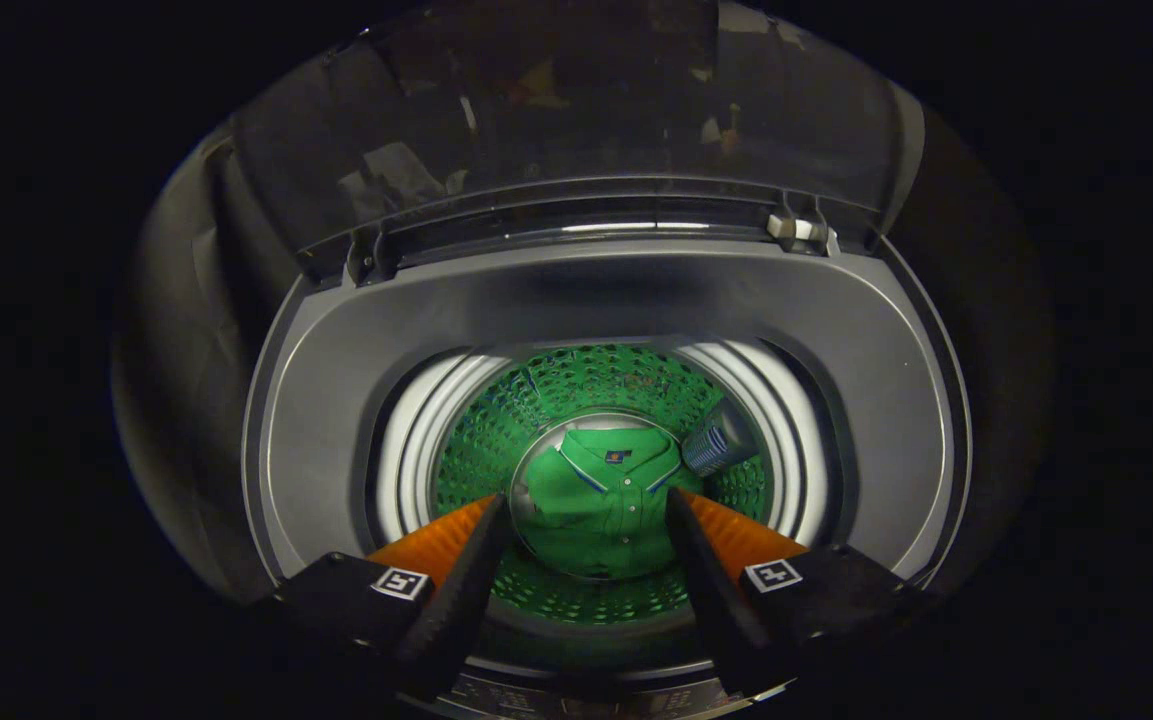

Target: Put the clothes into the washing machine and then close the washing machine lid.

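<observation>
Right, tongs [586,505] spread wide w/ nothing between them, hanging over the open top of the washing machine [336,400]. Just past the fingertips, down in the drum [576,385], a green shirt [601,495] lies flat on the bottom, collar up. Farther back the lid [576,110] stands raised, its hinge at the rear rim.

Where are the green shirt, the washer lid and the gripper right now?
green shirt [601,500]: gripper view, on its chest, lying at the drum bottom beyond the fingers.
washer lid [576,110]: gripper view, on the raised glass panel.
gripper [588,500]: gripper view, midway between its open fingertips, holding nothing.
</observation>
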Motion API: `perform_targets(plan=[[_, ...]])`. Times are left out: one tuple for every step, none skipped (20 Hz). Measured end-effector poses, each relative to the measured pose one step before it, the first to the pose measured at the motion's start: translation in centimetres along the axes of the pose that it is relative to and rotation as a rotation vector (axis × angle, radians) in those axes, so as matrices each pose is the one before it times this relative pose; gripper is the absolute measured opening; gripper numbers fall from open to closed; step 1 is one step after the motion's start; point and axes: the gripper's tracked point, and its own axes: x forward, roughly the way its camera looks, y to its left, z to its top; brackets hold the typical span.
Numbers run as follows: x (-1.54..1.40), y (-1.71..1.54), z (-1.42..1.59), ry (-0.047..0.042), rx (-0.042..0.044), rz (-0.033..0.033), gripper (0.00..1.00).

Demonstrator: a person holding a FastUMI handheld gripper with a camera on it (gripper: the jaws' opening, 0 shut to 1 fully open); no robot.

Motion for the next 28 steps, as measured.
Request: perform_targets(plan=[[-0.120,0.021,0.040,-0.00411,-0.00001,0.00125,0.99],[-0.119,-0.003,0.051,-0.00219,-0.00167,-0.00011,0.99],[-0.152,0.001,0.113,-0.00587,-0.00099,0.00052,0.99],[-0.318,0.061,0.154,-0.00736,0.00057,0.00279,0.99],[-0.609,0.229,0.231,-0.01338,0.00368,0.00429,0.99],[-0.842,0.280,0.544,-0.02768,0.00156,0.01144,0.99],[-0.951,0.230,0.683,-0.03906,-0.00426,0.00906,0.99],[-1.168,0.235,0.857,-0.04221,-0.00756,0.00793,0.99],[-1.322,0.257,0.949,-0.04181,-0.00804,0.00994,0.99],[-1.313,0.367,1.131,-0.04397,-0.00547,0.01457,0.99],[-1.435,0.585,1.316,-0.04730,-0.00158,0.02065,0.99],[-1.280,0.581,1.488,-0.04508,-0.00216,0.01891,0.99],[-1.378,0.497,1.640,-0.04961,-0.00227,0.01531,0.99],[-1.519,0.439,1.946,-0.04605,-0.00299,0.01024,0.99],[-1.464,0.373,1.987,-0.05290,-0.00073,0.00891,0.99],[-1.168,0.264,2.188,-0.05548,-0.00079,0.01039,0.99],[-1.066,0.283,2.468,-0.05390,-0.00597,0.00874,0.99],[-0.660,0.152,2.338,-0.04090,-0.00518,0.00683,0.98],[-0.572,0.002,2.159,-0.03136,-0.00711,0.00787,0.98],[-0.093,-0.243,1.957,-0.02232,-0.00832,0.00233,0.98],[0.124,-0.115,1.778,-0.02301,-0.00629,-0.00099,0.98],[0.480,-0.337,1.528,-0.01931,-0.01154,-0.00661,0.98],[0.206,-0.539,1.212,-0.00938,-0.01245,-0.01219,0.98],[0.185,-0.463,1.109,-0.00736,-0.00708,-0.00596,0.98],[0.531,-0.466,1.358,-0.01500,-0.00390,-0.00207,0.98],[1.432,-0.358,1.462,-0.01365,-0.00984,-0.00420,0.98],[1.610,-0.743,0.833,0.00404,-0.01348,-0.01219,0.98],[1.641,-0.513,0.385,0.00627,-0.00841,-0.00858,0.98]])
